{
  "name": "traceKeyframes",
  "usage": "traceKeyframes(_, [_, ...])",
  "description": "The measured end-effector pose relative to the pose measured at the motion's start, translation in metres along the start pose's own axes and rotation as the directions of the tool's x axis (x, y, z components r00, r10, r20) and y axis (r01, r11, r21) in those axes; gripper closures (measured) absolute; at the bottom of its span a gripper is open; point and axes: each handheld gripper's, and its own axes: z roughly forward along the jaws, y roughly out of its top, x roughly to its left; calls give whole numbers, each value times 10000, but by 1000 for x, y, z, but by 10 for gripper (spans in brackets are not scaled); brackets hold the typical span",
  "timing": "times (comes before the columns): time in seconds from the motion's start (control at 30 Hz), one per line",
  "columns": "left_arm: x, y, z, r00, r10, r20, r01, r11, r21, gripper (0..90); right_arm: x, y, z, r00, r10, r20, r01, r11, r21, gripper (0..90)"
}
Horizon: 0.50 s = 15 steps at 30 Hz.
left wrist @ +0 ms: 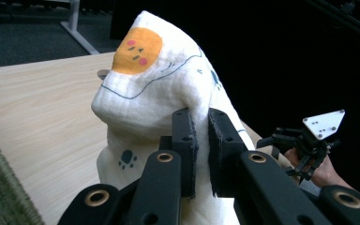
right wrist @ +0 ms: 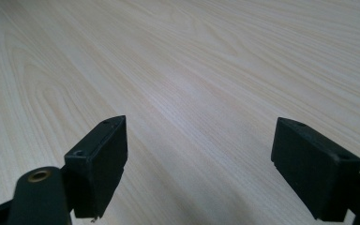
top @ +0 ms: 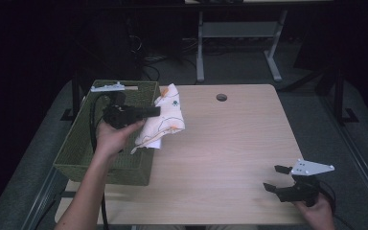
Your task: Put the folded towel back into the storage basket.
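From above, the left gripper (top: 154, 111) at ten o'clock pinches a white printed cotton cloth (top: 165, 120), lifted beside the olive woven rectangular basket (top: 84, 143) on the pale wooden table (top: 230, 143). The left gripper view adds what the high one blurs: jaws nearly together on a fold, an orange face and blue paw prints. The right gripper (top: 274, 178), at five o'clock, holds nothing; its own view shows jaws wide over bare woodgrain.

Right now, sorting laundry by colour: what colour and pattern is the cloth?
White cloth with an orange face and blue paw prints; clearest in the left gripper view.
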Motion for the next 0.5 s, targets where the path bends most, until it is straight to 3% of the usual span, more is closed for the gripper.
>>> traceKeyframes(0.5, [17,-4,-23,9994,-288,-215,284,9994,-195,830,1,1,2,10000,-40,29,39,10000,72,185])
